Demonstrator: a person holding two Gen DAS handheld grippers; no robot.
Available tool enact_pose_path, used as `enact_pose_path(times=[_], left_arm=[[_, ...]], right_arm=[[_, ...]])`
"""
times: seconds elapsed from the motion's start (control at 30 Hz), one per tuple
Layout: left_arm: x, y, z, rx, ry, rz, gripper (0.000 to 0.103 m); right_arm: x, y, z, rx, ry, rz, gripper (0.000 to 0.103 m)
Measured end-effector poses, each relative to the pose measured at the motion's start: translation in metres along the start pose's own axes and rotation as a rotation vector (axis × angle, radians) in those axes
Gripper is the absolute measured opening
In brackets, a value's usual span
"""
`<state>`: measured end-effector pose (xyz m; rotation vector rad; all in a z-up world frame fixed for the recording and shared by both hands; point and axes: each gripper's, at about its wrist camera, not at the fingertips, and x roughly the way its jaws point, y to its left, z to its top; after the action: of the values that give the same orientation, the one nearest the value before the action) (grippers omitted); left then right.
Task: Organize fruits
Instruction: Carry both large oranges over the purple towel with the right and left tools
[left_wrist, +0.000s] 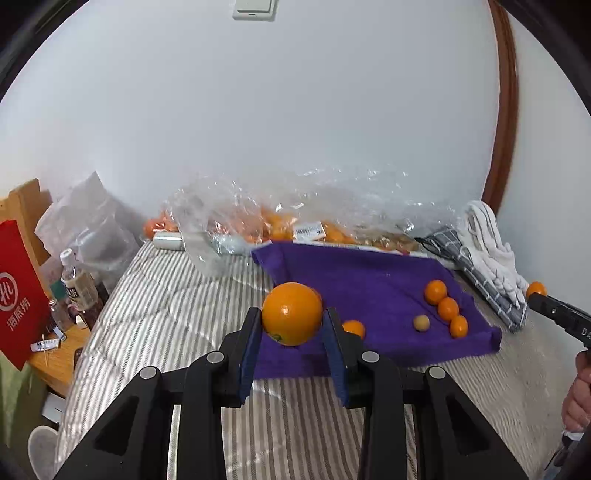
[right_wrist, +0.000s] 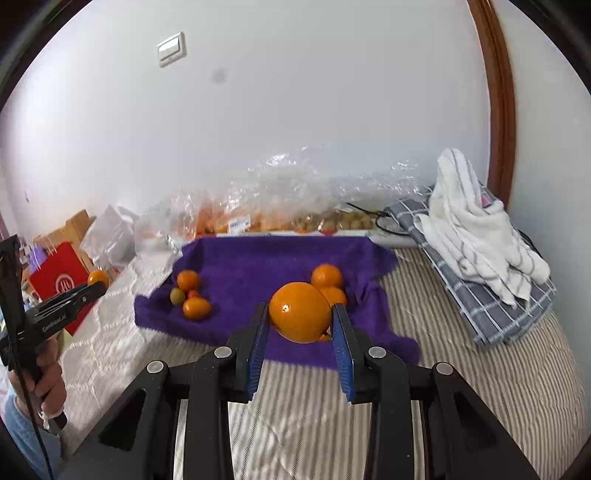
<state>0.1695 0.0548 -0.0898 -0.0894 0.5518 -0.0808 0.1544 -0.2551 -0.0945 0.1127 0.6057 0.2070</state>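
Two big oranges, one in each claw. Left gripper (left_wrist: 291, 325) clamped on the left orange (left_wrist: 292, 313), middle of the left wrist picture, pads pressing both round sides, lifted above the near edge of the purple cloth (left_wrist: 369, 273). Right gripper (right_wrist: 300, 325) clamped on the right orange (right_wrist: 300, 312), middle of the right wrist picture, also above the near edge of the same cloth. Small oranges (left_wrist: 447, 308) in a row at the right of the left picture, closer to the right claw. Round fruit, so no long side to line up. Probably next: down onto a bare spot on the cloth.
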Motion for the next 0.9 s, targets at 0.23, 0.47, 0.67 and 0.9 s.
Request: enact_pose_path(times=[0.23,0.47,0.67,0.9], left_arm=[[0.016,-0.004,0.03,-0.02,0.007,-0.014,0.032],[0.044,-0.009,0.048,-0.022,0.025,-0.027,0.032],[0.077,-0.008,0.052,-0.033,0.063,-0.026,0.032],[0.113,-0.01,0.044,-0.051,0.118,-0.051,0.032]], right_arm=[[0.028,0.0,0.039,0.073,0.006,0.063,0.034],[0.076,-0.002,0.054,0.08,0.06,0.09,0.034],[0.144,0.003,0.045,0.05,0.195,0.077,0.034],[0.19,0.01,0.024,0.04,0.291,0.043,0.034]])
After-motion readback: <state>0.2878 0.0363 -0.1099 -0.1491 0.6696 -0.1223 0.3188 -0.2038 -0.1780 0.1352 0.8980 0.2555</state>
